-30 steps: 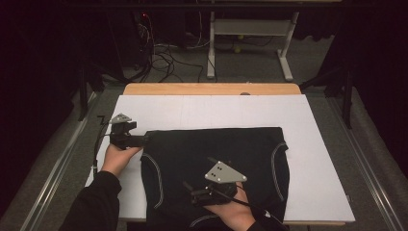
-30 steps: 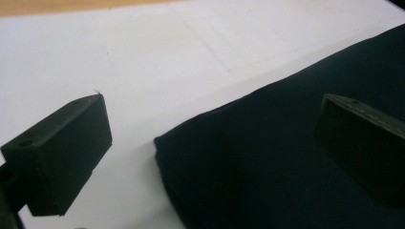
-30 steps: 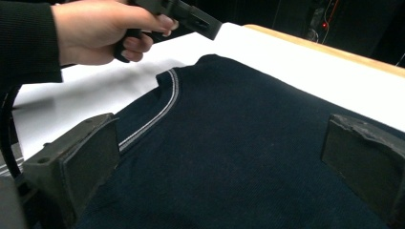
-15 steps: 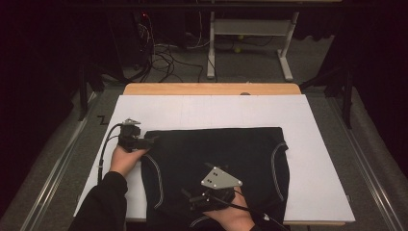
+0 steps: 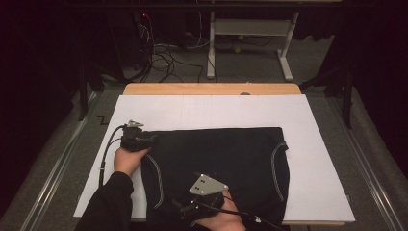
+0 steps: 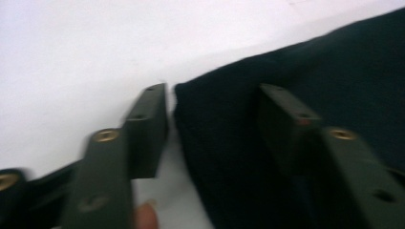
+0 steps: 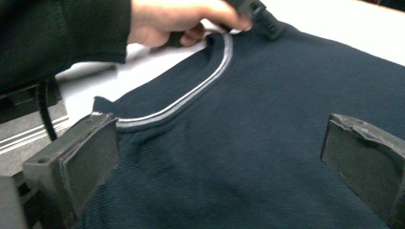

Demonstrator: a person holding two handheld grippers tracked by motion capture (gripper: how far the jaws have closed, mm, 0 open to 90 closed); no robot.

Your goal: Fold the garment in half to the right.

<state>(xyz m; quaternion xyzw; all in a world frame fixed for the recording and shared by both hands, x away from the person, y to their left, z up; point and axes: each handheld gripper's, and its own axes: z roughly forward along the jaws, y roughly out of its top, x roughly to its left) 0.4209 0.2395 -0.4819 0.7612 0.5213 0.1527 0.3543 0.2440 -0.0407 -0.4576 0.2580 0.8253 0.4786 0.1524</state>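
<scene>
From the high view I see the dark garment (image 5: 221, 168) lying flat on the white table sheet (image 5: 317, 125), its long axis running left to right across the table, one grey-piped curved edge at the right end and another at the left end near my left hand. My left gripper (image 5: 144, 140) sits at the garment's far left corner, and my right gripper (image 5: 185, 208) lies over the near edge of the cloth, its grey plate facing up. In the left gripper view the jaws have just been closing and now stand partly closed: one rests on the white sheet just beside the cloth's edge, the other lies on top of the dark fabric, so the corner of the garment (image 6: 267, 143) sits between them, though the pads do not yet pinch it. In the right gripper view the jaws stand wide apart and released, one at the left near the piped curve, one at the right, with flat navy knit (image 7: 248, 143) spread between them and nothing gripped. Farther off there, my left hand (image 7: 176, 19) holds its gripper at the top of the piping.
</scene>
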